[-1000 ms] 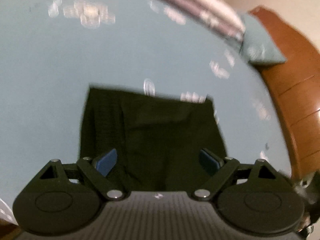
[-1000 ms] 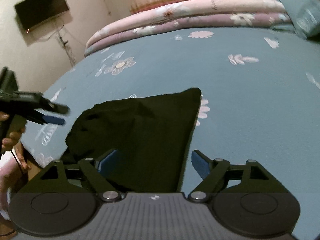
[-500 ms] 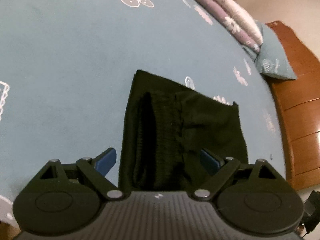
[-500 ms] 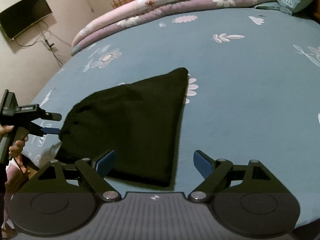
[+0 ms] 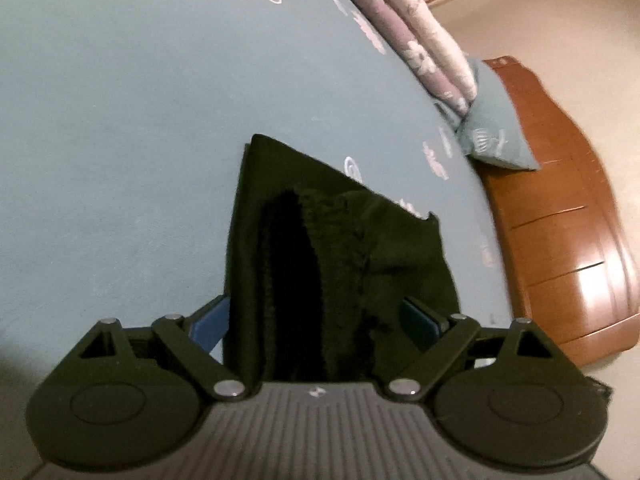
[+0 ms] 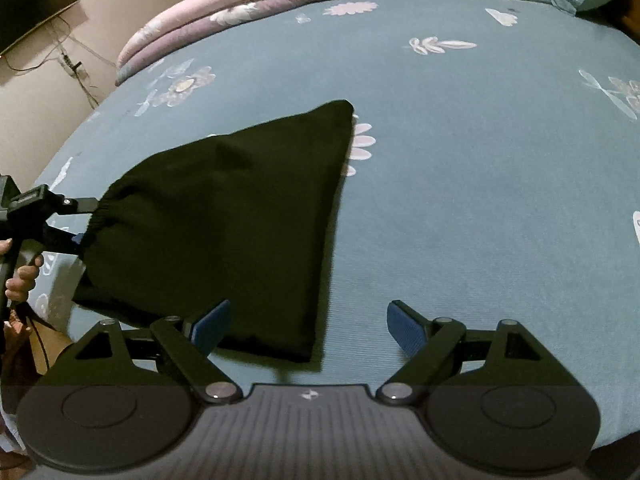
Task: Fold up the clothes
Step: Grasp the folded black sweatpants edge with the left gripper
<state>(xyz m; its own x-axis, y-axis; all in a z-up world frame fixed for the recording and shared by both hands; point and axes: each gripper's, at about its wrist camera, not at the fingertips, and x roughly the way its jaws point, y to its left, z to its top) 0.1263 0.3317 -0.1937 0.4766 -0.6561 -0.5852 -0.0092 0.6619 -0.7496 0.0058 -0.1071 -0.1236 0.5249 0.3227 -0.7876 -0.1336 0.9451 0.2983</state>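
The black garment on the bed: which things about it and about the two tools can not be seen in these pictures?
- Black garment: its near end, left wrist view, hidden under the left tool.
- Garment type: unclear; dark fabric swallows detail.
- Left tool, right wrist view: cut by the frame edge, tips hidden behind the garment.
- Right tool: contact with the garment corner not readable.
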